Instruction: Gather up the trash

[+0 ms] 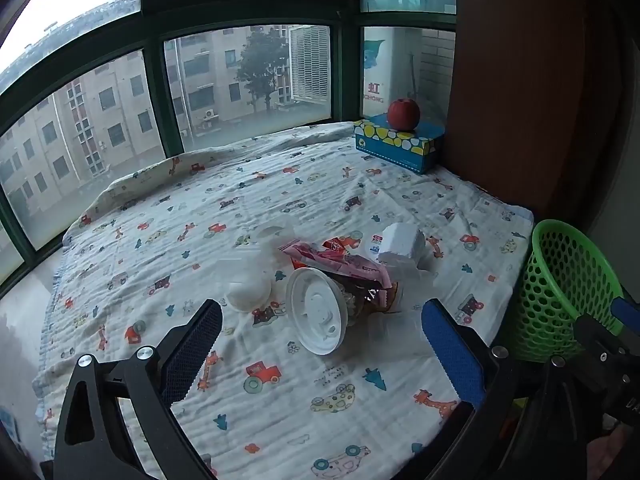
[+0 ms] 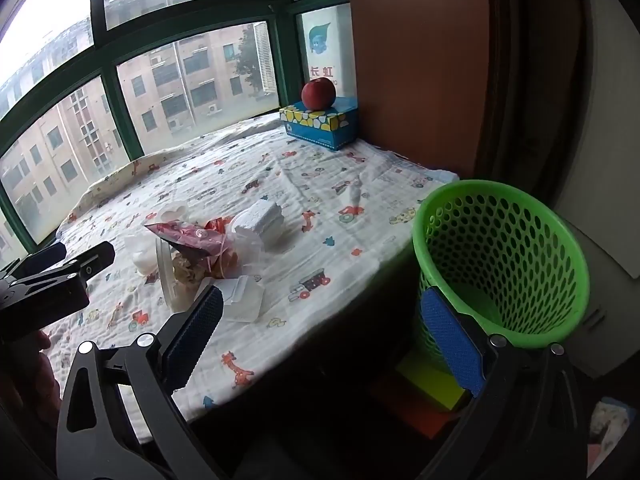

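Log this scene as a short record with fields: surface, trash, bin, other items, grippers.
surface: printed cloth spread beside a window
trash: plastic cup with white lid on its side, pink wrapper, white foam block, white lump, all clustered mid-cloth
bin: green mesh basket, standing off the cloth's right edge, no trash visible inside
other items: red apple resting on a blue tissue box, far corner
grippers: left gripper open, nothing held; right gripper open, nothing held
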`<state>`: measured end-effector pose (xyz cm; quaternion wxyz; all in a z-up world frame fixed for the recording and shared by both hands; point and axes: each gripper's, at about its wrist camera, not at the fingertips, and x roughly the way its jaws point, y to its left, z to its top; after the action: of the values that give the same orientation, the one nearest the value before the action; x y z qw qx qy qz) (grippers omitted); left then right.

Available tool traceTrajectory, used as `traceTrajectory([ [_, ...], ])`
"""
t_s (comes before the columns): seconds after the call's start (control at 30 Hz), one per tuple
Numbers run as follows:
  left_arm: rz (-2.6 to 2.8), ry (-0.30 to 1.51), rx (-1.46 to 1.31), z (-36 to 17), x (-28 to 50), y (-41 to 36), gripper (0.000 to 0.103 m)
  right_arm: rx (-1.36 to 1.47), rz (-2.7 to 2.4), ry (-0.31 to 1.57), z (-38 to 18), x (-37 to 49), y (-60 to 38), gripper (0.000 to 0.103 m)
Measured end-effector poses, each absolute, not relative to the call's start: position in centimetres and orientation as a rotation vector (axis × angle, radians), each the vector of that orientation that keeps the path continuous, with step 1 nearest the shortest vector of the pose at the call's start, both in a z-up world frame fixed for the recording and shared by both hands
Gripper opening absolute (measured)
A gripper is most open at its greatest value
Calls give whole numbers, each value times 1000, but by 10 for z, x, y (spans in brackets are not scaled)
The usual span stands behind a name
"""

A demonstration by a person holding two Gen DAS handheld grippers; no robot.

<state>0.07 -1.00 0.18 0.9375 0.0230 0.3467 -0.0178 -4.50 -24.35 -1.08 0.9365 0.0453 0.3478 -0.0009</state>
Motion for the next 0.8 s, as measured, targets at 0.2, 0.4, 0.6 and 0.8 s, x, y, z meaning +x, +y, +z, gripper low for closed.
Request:
traceTrajectory([
  [0.2,-39,709,47,2,1,-10,97,95,-4,708,-11,-45,-244,98],
  [0.4,-40,711,47,2,2,-13,97,96,-3,706,-11,-45,-243,98],
  [0.6,-45,711,44,3,1,-14,97,101,-1,708,-11,-46,-244,98],
  [0.8,-50,710,46,2,1,-15,97,98,-3,703,-12,-46,-244,98],
])
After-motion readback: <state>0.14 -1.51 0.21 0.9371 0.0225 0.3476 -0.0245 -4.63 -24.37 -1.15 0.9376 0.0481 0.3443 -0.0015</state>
